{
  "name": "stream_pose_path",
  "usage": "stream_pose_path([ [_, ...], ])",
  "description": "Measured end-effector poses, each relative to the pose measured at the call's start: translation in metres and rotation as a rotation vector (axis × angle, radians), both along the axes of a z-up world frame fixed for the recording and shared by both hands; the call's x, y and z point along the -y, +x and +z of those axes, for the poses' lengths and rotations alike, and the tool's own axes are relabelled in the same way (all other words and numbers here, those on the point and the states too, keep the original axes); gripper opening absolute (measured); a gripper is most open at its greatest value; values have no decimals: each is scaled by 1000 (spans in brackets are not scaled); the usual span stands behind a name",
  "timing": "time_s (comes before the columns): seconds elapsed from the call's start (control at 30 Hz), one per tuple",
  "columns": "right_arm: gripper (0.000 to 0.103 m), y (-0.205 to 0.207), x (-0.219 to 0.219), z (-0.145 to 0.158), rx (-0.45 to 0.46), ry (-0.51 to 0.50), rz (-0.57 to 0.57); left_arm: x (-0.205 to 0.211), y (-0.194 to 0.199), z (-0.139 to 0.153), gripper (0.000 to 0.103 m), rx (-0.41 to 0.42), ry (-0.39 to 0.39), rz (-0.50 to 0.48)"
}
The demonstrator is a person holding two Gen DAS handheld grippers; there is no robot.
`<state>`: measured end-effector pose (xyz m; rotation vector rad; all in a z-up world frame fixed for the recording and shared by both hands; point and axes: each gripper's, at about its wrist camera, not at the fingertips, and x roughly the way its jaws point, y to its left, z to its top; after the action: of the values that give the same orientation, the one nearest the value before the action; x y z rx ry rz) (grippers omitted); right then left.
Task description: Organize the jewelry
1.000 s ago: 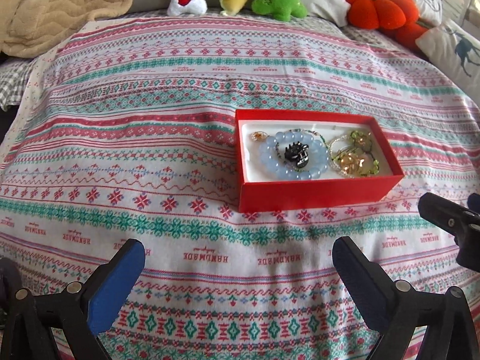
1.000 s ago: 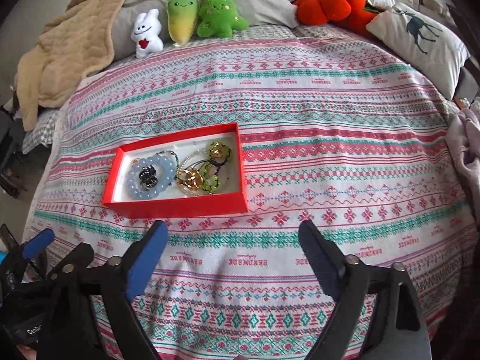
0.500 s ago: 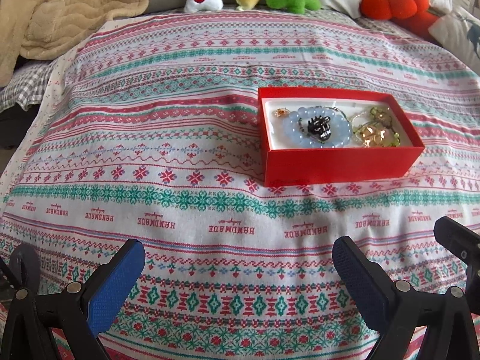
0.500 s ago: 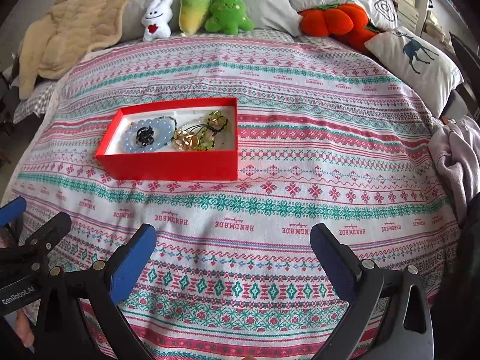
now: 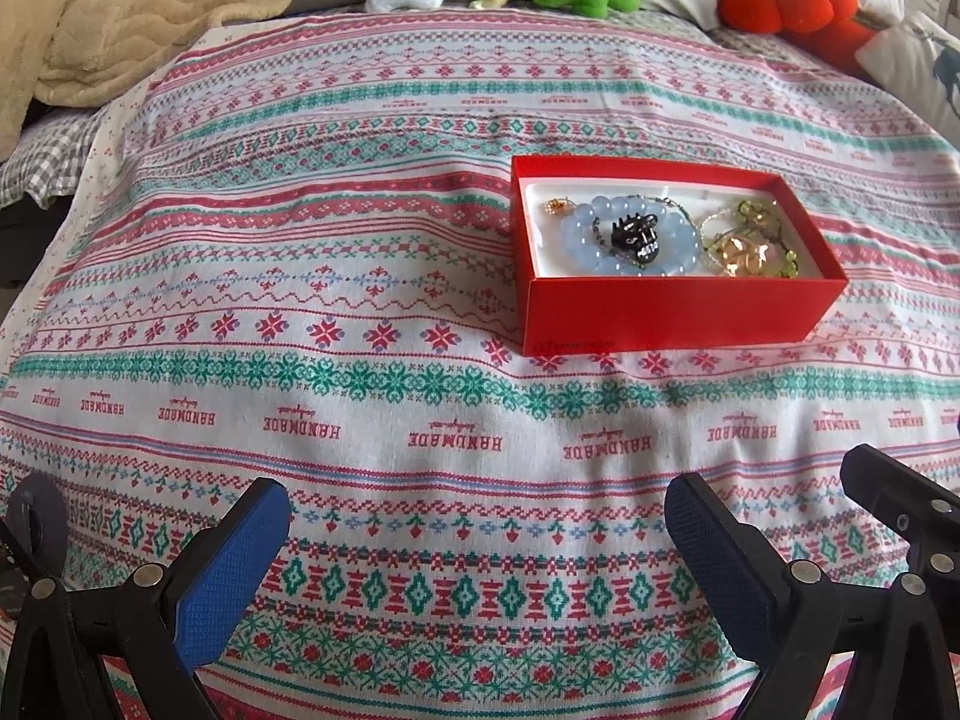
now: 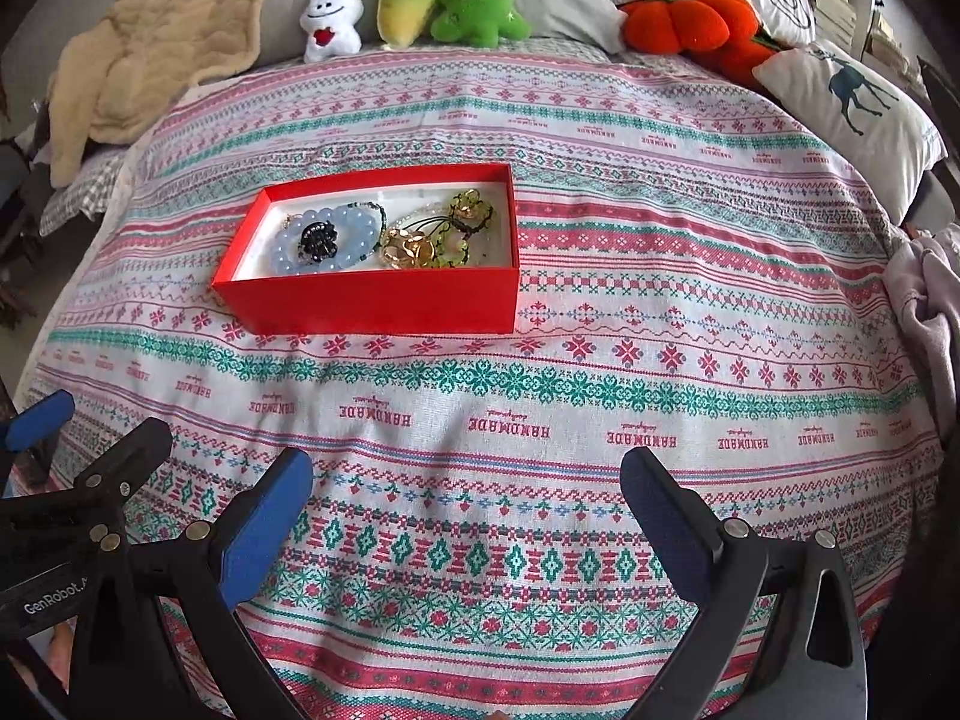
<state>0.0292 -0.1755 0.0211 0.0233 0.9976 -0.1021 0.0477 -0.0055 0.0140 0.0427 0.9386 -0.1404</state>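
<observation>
A red box point(image 5: 672, 315) point(image 6: 372, 303) sits on the patterned bedspread. Inside lie a blue bead bracelet point(image 5: 576, 234) point(image 6: 354, 225), a black hair claw point(image 5: 636, 234) point(image 6: 317, 238) on top of it, gold pieces point(image 5: 744, 252) point(image 6: 411, 249) and green bead jewelry point(image 5: 753, 210) point(image 6: 471, 204). My left gripper point(image 5: 477, 510) is open and empty, well short of the box. My right gripper point(image 6: 468, 483) is open and empty, near the front of the bed, to the right of the box. The left gripper also shows at the left edge of the right wrist view point(image 6: 78, 450).
Plush toys point(image 6: 414, 0) and an orange pumpkin cushion point(image 6: 690, 21) line the head of the bed. A beige blanket point(image 6: 150, 42) lies at the back left, a deer pillow point(image 6: 858, 102) at the right, and a pale cloth point(image 6: 927, 300) at the right edge.
Both grippers have pulled back from the box and risen; the box now looks farther away in both views. Both stay open and empty.
</observation>
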Motion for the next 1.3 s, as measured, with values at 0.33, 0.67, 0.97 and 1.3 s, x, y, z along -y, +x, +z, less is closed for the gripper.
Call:
stream_pose_path([
  [0.33,103,-2,2,1,3,-2,-7,0,-1,-3,102,-7,10,-4],
  [0.67,103,-3,0,1,3,-4,-3,-2,-1,-3,102,-8,9,-4],
  [0.97,103,-3,0,0,2,-5,-2,-3,-1,-4,102,-8,10,-5],
  [1.3,103,-3,1,-1,-2,-3,-3,-2,-2,-4,102,-9,12,-5],
])
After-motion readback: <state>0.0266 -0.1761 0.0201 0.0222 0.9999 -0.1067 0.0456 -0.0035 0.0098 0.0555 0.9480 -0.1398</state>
